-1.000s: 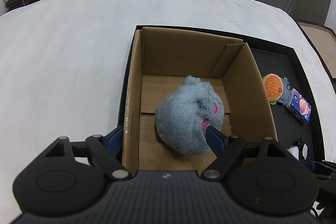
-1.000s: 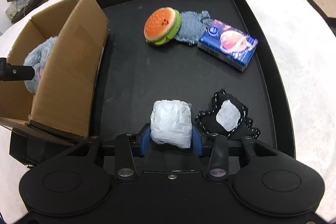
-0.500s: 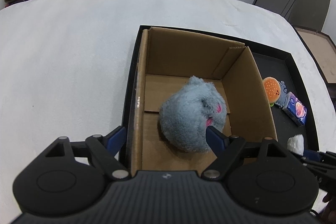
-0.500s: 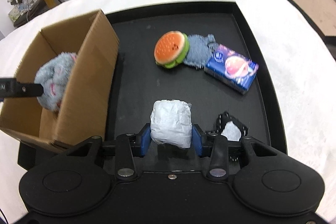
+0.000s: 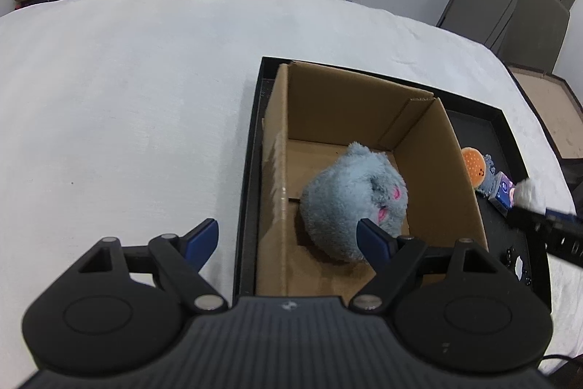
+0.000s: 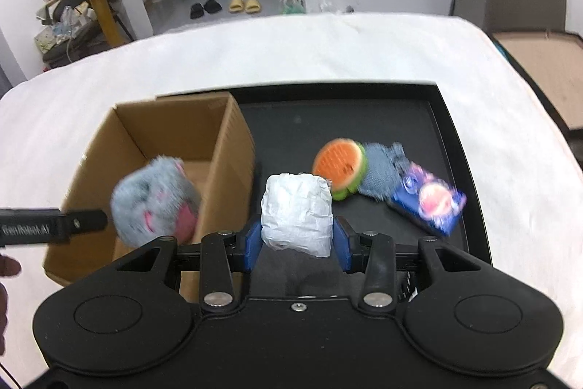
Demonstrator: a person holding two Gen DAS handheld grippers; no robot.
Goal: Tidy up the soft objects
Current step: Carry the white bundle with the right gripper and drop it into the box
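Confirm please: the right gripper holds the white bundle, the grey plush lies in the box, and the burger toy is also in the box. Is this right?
Not quite. The burger toy is not in the box; it lies on the black tray, as the right wrist view shows. The right gripper does hold the white bundle, and the grey plush lies in the box.

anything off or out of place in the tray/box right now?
Nothing spilled or damaged. The grey plush sits in the cardboard box. The burger toy, denim scrap and blue packet lie bunched together on the black tray. The right gripper holds a white wad.
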